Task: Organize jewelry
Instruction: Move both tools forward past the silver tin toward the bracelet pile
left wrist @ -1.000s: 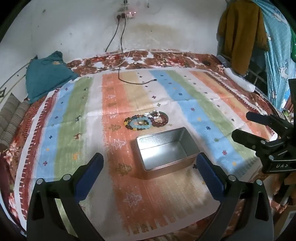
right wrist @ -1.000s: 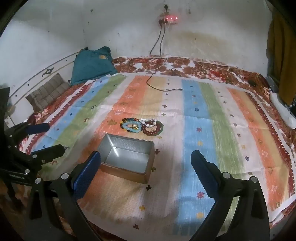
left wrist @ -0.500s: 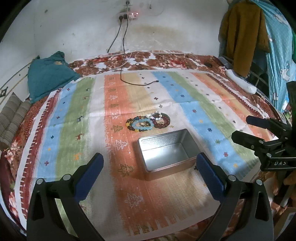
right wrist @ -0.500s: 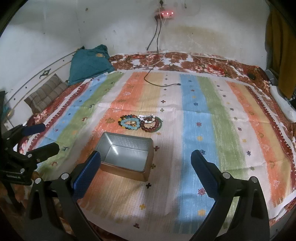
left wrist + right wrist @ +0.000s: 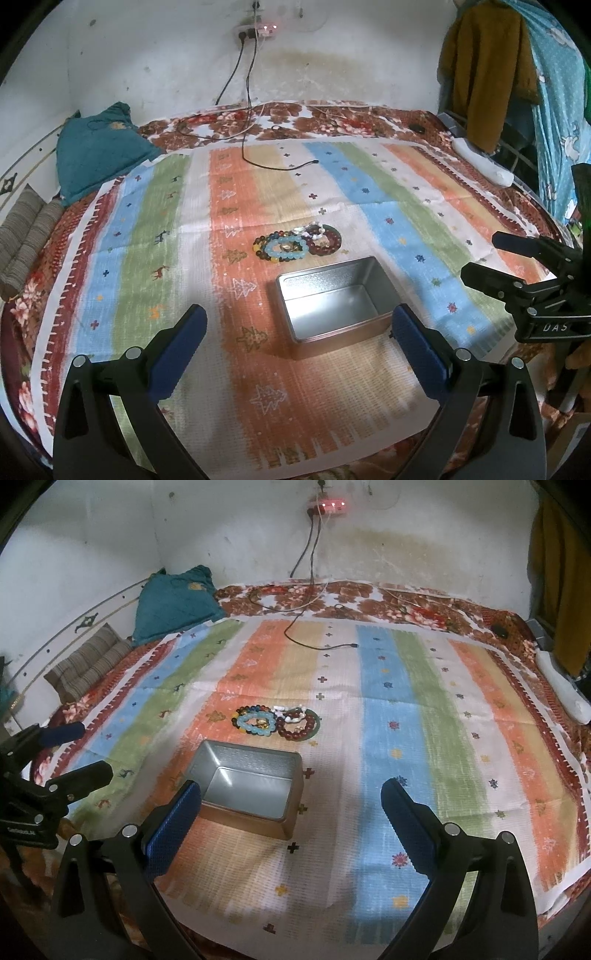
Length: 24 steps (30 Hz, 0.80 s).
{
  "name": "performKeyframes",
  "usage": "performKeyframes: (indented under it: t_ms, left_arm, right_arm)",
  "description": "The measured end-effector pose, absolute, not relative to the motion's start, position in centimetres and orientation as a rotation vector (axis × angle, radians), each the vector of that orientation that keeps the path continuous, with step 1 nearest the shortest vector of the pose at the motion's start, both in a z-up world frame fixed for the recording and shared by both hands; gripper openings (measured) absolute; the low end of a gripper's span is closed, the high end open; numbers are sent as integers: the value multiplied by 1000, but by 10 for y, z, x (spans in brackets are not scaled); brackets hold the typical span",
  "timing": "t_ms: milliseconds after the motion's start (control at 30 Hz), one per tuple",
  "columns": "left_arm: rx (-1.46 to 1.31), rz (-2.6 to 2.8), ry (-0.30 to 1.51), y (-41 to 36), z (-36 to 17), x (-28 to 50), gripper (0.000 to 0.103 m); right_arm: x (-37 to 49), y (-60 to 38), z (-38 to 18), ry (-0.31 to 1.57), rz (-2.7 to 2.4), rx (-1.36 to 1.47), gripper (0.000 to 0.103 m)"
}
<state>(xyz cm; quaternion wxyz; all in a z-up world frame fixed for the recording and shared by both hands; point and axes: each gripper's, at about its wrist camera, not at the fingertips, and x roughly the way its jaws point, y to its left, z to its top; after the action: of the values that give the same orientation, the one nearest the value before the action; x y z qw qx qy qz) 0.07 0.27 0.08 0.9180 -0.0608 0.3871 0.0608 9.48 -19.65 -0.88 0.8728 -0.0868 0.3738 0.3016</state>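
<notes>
A heap of bead bracelets (image 5: 297,245) (image 5: 275,722) lies on the striped cloth (image 5: 155,236) (image 5: 413,709): light blue, multicolour, dark red, with white beads on top. Just in front stands an empty silver tin box (image 5: 334,301) (image 5: 247,788) with no lid. My left gripper (image 5: 295,328) hovers open above the cloth's near part, the tin between its blue pads. My right gripper (image 5: 290,803) is open too, its left pad over the tin's near corner. Each gripper shows in the other's view, the right gripper (image 5: 487,258) at the right edge, the left gripper (image 5: 88,751) at the left edge.
A black cable (image 5: 247,110) (image 5: 299,627) hangs from a wall socket onto the cloth's far part. A teal cushion (image 5: 96,151) (image 5: 173,602) and a striped pillow (image 5: 26,240) (image 5: 88,661) lie at the left. Clothes (image 5: 484,70) hang at the right, a white power strip (image 5: 484,162) below.
Both cameras have drifted slightly; the tin and bracelets sit a little lower in the left view and the scene has shifted a bit in the right view. Both grippers stay open.
</notes>
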Motion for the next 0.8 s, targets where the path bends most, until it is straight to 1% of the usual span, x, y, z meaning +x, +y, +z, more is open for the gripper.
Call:
performKeyframes:
  t_ms: [800]
  left_arm:
    - [-122, 131, 803, 4, -1, -1, 97]
  right_arm:
    - [100, -200, -12, 799, 613, -182, 99]
